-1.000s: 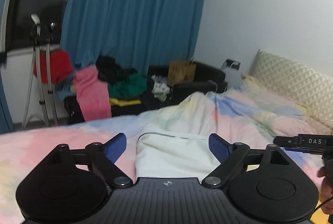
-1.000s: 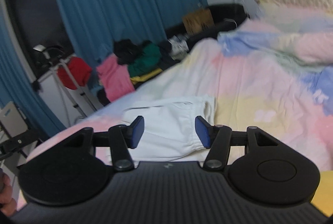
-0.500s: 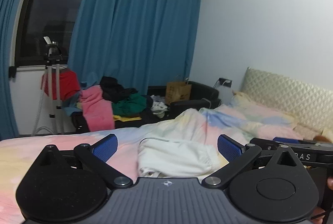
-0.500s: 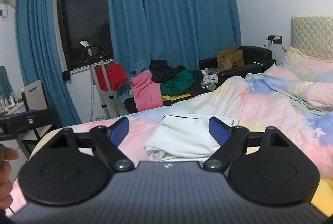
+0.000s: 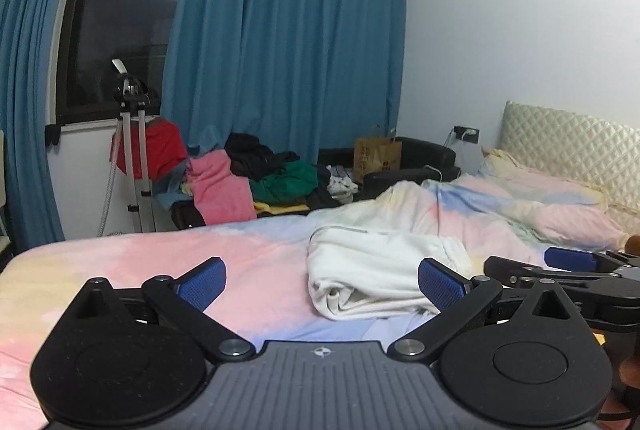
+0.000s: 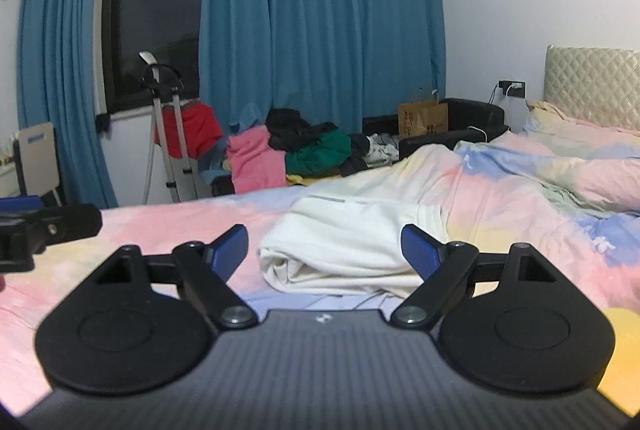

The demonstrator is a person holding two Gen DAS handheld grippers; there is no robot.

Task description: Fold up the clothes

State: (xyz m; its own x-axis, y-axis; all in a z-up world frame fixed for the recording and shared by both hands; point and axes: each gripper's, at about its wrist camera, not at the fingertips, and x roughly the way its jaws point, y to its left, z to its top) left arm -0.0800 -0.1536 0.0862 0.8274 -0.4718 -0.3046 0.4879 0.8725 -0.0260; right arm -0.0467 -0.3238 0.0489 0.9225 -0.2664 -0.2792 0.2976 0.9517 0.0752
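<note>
The folded white garment [image 6: 352,250] lies at frame centre on the pastel duvet [image 6: 520,206]. Both the left gripper [image 5: 322,280] and right gripper [image 6: 324,244] stand wide, holding nothing. It looks soft, light and floppy; pinching through the stacked folded edge seems safest.

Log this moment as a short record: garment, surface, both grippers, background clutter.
garment: white garment, folded into a bundle, lying on the bed
surface: pastel bedspread, pink, blue and yellow patches
left gripper: jaws open, nothing between them, short of the garment
right gripper: jaws open, nothing between them, short of the garment
background: unfolded clothes pile by the blue curtains; brown paper bag on a black sofa
</note>
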